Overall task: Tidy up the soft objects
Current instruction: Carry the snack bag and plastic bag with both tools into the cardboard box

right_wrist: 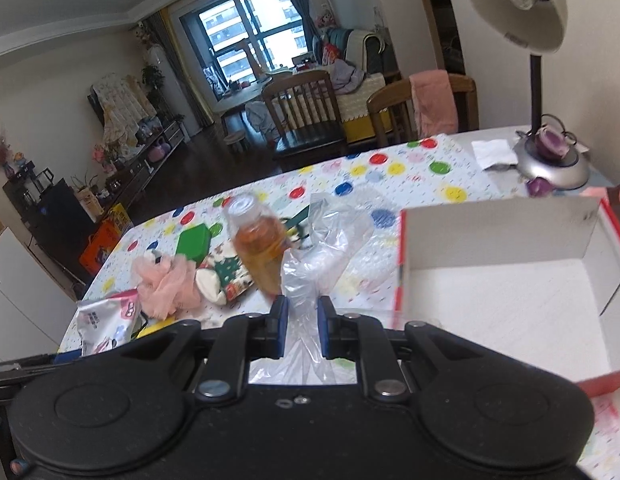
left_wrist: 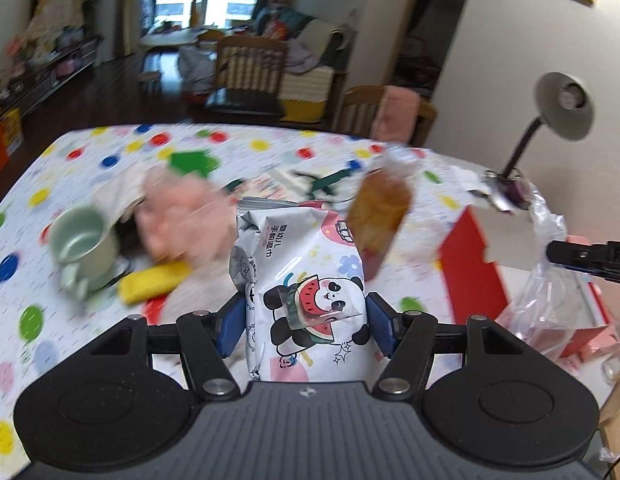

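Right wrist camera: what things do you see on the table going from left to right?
Wipes pack → pink pouf → juice bottle → clear bag → white box → lamp.

There is one pack of wipes (left_wrist: 305, 280), one bottle (right_wrist: 259, 246) of orange drink, one clear plastic bag (right_wrist: 330, 236), one pink puff (right_wrist: 165, 280), one green cup (left_wrist: 83, 242), one open box (right_wrist: 502, 264), one lamp (right_wrist: 526, 12) and two chairs (right_wrist: 305, 116).

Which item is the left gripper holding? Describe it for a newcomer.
Above the polka-dot tablecloth, left of the red-edged white box, the left gripper clamps a wipes pack. Unlike the pink mesh pouf and amber bottle, it is white foil printed with a panda eating watermelon.
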A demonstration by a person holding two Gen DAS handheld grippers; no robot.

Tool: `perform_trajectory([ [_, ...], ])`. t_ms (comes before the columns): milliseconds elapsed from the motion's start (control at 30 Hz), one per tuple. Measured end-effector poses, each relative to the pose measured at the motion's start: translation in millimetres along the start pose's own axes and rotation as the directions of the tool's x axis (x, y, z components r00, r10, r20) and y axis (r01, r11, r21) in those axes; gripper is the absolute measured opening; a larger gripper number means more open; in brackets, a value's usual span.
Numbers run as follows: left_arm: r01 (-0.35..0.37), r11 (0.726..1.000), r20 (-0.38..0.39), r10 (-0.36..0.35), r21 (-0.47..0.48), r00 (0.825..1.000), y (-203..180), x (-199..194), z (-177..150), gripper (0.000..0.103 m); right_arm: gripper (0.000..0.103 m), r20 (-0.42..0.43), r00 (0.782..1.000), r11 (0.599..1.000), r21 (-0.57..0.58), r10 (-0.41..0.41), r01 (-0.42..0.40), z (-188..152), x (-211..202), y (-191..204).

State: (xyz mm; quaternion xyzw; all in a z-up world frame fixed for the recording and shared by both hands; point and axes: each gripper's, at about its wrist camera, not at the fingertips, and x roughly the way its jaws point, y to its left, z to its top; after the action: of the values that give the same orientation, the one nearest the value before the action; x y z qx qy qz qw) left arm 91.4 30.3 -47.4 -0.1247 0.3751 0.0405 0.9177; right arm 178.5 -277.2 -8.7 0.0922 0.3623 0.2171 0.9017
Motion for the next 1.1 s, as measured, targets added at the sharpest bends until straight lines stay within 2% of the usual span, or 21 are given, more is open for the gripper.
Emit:
perform_trajectory([
  [267, 0.093, 0.990, 0.020, -0.095, 0.103, 0.995, -74, 12, 28, 0.063, 0.014, 0.028, 0.999, 0.999, 0.002, -0.035, 0.035, 22, -16, -46],
  [567, 0.184, 0.962, -0.015, -0.185, 0.202, 0.983, -164, 46, 50, 0.063, 0.015, 0.026, 0.997, 0.997, 0.008, -0.076, 0.076, 40, -23, -110],
  [867, 0.234, 0.937, -0.097, -0.216, 0.260, 0.972, -239, 94, 56, 0.063, 0.015, -0.025, 0.992, 0.992, 0.029, -0.122, 0.123, 44, -9, -171],
  [1100, 0.257, 0.922, -0.172, -0.214, 0.289, 0.961, -285, 134, 52, 0.063, 0.015, -0.087, 0.985, 0.988, 0.003, -0.151, 0.152, 40, 10, -199],
])
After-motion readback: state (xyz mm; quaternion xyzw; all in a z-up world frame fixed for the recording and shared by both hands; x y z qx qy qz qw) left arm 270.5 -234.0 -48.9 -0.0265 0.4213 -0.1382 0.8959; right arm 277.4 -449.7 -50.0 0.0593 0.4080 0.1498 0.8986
